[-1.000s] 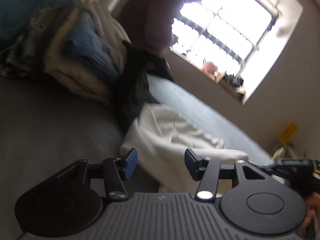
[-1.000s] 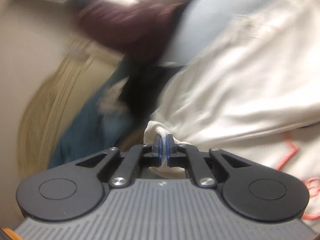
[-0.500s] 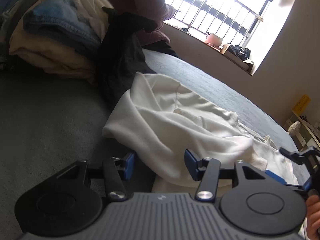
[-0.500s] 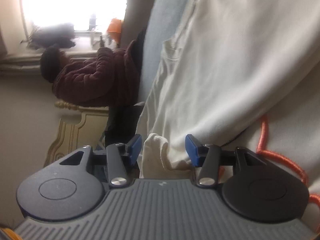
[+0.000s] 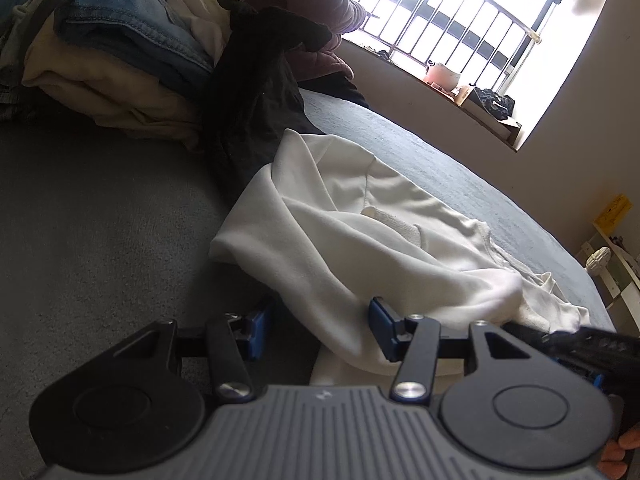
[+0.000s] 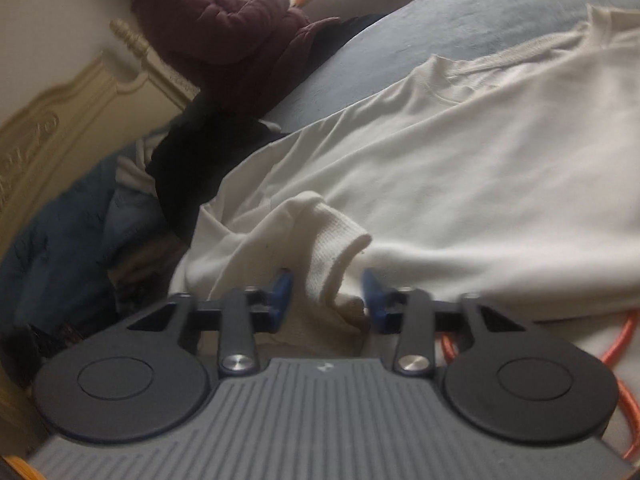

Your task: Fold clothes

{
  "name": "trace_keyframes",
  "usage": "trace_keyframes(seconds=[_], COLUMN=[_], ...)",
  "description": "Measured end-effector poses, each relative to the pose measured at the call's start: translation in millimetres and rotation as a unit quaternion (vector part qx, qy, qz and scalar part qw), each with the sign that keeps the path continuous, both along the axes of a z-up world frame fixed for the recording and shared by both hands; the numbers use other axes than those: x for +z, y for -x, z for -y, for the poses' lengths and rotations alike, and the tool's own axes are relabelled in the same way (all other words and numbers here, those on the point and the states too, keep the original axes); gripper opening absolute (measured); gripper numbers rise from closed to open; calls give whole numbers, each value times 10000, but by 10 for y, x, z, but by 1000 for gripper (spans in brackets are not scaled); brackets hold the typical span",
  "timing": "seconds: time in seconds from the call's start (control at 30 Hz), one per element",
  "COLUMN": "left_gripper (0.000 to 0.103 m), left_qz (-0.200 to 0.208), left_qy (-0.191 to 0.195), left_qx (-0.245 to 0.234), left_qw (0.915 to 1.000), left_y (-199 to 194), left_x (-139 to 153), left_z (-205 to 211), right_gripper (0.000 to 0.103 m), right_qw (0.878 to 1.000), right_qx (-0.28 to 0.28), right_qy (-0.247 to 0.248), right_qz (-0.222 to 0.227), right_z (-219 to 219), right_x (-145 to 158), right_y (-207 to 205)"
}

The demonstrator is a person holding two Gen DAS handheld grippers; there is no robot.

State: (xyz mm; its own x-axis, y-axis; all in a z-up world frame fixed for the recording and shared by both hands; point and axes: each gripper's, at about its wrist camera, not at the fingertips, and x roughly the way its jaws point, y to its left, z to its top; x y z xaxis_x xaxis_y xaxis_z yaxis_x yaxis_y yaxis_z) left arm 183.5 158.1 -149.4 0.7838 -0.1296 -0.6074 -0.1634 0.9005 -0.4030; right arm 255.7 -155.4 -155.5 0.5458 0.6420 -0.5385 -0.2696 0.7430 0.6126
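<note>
A white sweatshirt [image 5: 360, 232] lies crumpled on the grey bed [image 5: 100, 220]. My left gripper [image 5: 318, 328] hovers low over its near edge, open; a fold of the fabric runs between the blue pads [image 5: 380, 326] and nothing is pinched. In the right wrist view the sweatshirt [image 6: 460, 184] spreads across the frame. Its ribbed sleeve cuff [image 6: 340, 248] stands between the jaws of my right gripper [image 6: 326, 300]. Those jaws are closing, with a gap left on both sides of the cuff. The right gripper's dark body [image 5: 580, 340] shows at the left wrist view's right edge.
A stack of jeans and cream clothes [image 5: 120, 60] sits at the back left, with a black garment [image 5: 256, 92] draped beside it. A person in a maroon jacket [image 6: 224, 28] sits at the bed's far edge by the barred window [image 5: 460, 20]. An orange cord [image 6: 616, 344] lies under the sweatshirt.
The left gripper dropped closer to the sweatshirt, then held still. The right gripper let go of the pinched cuff, opened wide, rolled back level, and its jaws now stand narrower around the cuff.
</note>
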Motion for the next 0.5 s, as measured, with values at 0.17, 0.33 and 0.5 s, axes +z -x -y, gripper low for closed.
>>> trace_keyframes(seconds=[0.17, 0.33, 0.5], left_gripper=[52, 53, 53], left_qz=[164, 405, 339], left_qy=[126, 179, 120], left_qx=[62, -4, -142], left_qw=[9998, 9990, 9993], left_y=[69, 131, 89], left_x=[113, 254, 277], left_z=[-27, -45, 34], right_gripper=[6, 5, 5], right_qw=[9993, 9949, 9865], right_qx=[-187, -581, -1160], right_qy=[-110, -251, -43], right_qz=[303, 787, 1153], right_z=[127, 493, 1049], right_x=[354, 953, 1483], right_y=[49, 3, -96])
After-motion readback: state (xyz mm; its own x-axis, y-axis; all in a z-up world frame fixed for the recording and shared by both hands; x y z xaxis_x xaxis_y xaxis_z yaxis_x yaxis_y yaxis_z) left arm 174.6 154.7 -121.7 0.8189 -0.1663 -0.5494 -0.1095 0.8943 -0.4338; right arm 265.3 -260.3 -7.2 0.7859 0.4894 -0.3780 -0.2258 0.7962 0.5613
